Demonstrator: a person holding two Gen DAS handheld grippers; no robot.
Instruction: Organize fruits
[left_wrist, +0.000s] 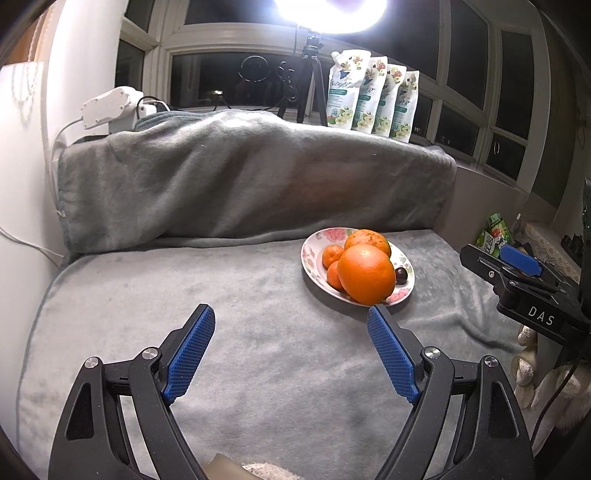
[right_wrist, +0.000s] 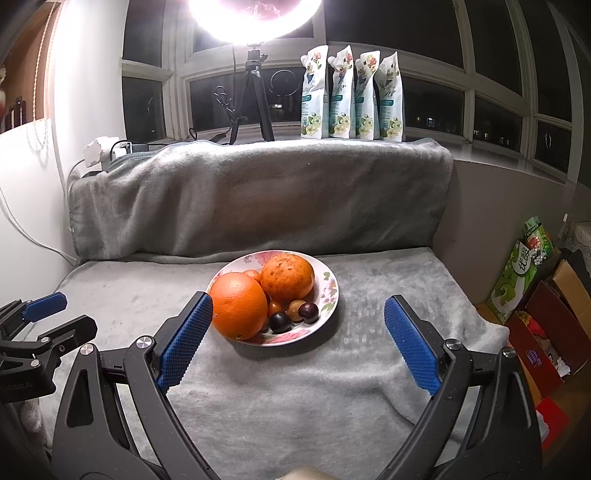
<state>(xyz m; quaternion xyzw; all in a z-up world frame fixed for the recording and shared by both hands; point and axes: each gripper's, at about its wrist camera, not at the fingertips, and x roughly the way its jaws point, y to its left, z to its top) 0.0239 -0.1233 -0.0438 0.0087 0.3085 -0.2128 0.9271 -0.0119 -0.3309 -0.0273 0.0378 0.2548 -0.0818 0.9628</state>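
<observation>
Hovering over the grey blanket (right_wrist: 295, 387), both grippers stand released and empty: the right gripper (right_wrist: 299, 310) faces the floral plate (right_wrist: 330, 291) near the blanket's back edge, the left gripper (left_wrist: 291, 314) off beside it. The fruit looks already gathered on the plate. If the big orange (right_wrist: 240, 310) at the rim needs nudging inward, I would close gently around its widest part, keeping clear of the small dark fruits (right_wrist: 308, 312).

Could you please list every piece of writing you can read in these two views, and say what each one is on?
"DAS": on the right gripper's black body, in the left wrist view.
"优酸": on the green carton.
Four white pouches on the windowsill: script too blurred to read.
Left gripper's body label: too dark to read.
</observation>
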